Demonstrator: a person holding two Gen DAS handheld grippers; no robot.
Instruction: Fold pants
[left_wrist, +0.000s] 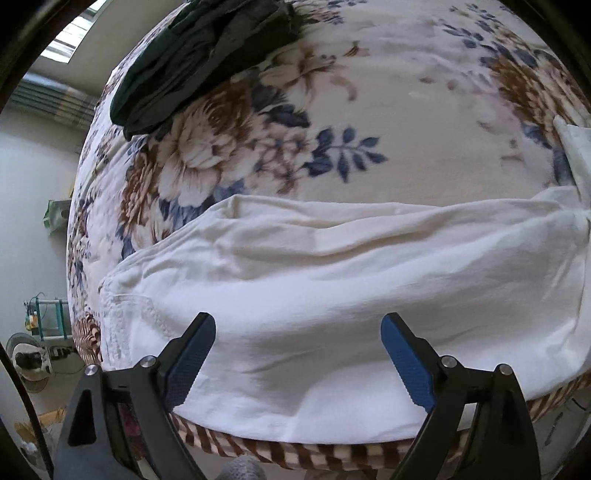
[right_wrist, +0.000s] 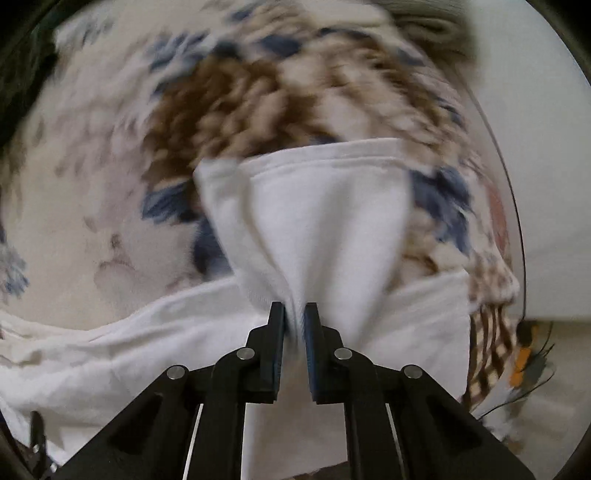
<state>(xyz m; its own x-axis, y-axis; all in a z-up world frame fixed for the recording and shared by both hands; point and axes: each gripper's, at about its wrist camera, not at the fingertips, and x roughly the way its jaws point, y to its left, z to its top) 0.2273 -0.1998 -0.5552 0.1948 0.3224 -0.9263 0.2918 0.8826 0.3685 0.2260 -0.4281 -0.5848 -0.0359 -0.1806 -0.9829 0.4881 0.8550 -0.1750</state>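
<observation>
White pants (left_wrist: 314, 280) lie stretched across the near edge of a floral-covered bed (left_wrist: 388, 110), waist end at the left. My left gripper (left_wrist: 297, 325) is open and empty, hovering just above the pants near the waist. In the right wrist view, my right gripper (right_wrist: 294, 314) is shut on the pants' leg end (right_wrist: 325, 206), which is lifted off the bed with its hem fanned out ahead of the fingers. That view is blurred by motion.
A dark green garment (left_wrist: 207, 59) lies bunched at the far left of the bed. The bed's striped front edge (left_wrist: 280, 450) is right below the pants. A white wall (right_wrist: 546, 184) stands to the right. Floor clutter (left_wrist: 44, 332) lies at the left.
</observation>
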